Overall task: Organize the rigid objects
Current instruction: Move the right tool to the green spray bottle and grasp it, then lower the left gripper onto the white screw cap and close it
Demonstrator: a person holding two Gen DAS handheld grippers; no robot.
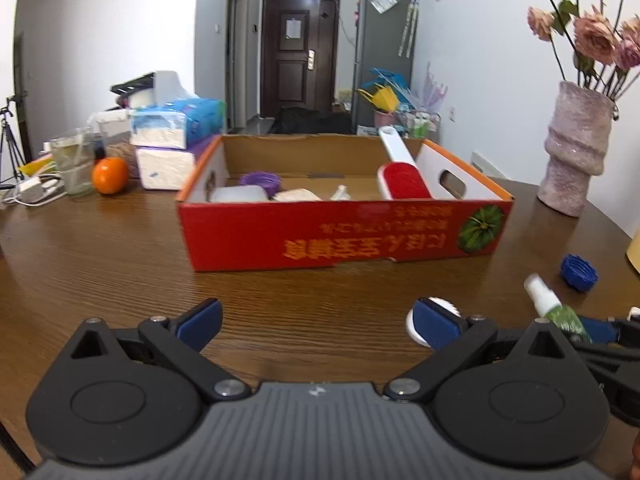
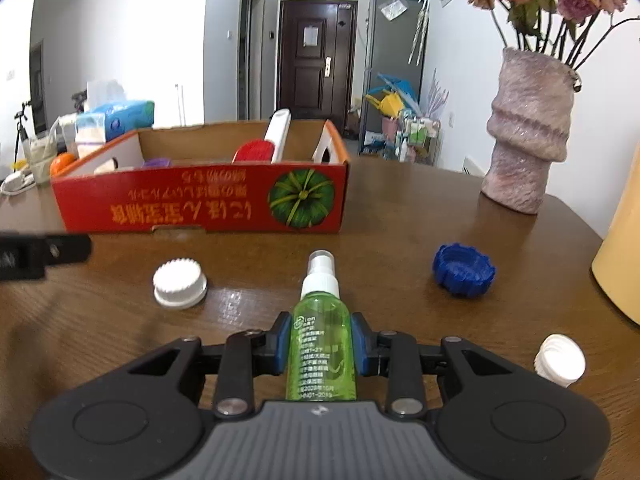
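My right gripper (image 2: 321, 346) is shut on a green spray bottle (image 2: 320, 344) with a white nozzle, lying on the wooden table and pointing at the box. The same green spray bottle (image 1: 554, 308) shows at the right of the left wrist view. My left gripper (image 1: 316, 320) stands open just above the table, its right finger in front of a white cap (image 1: 440, 304). That white cap (image 2: 179, 282) lies left of the bottle. A blue cap (image 2: 462, 268) lies to its right. A red cardboard box (image 1: 344, 236) holds a red lint brush (image 1: 402, 172) and several small items.
A pink vase (image 2: 528, 136) with dried roses stands at the right rear. A second white cap (image 2: 558, 360) lies near the right gripper, beside a yellow object (image 2: 624, 256) at the right edge. Tissue packs (image 1: 176, 136), a glass (image 1: 76, 164) and an orange (image 1: 109, 175) sit left of the box.
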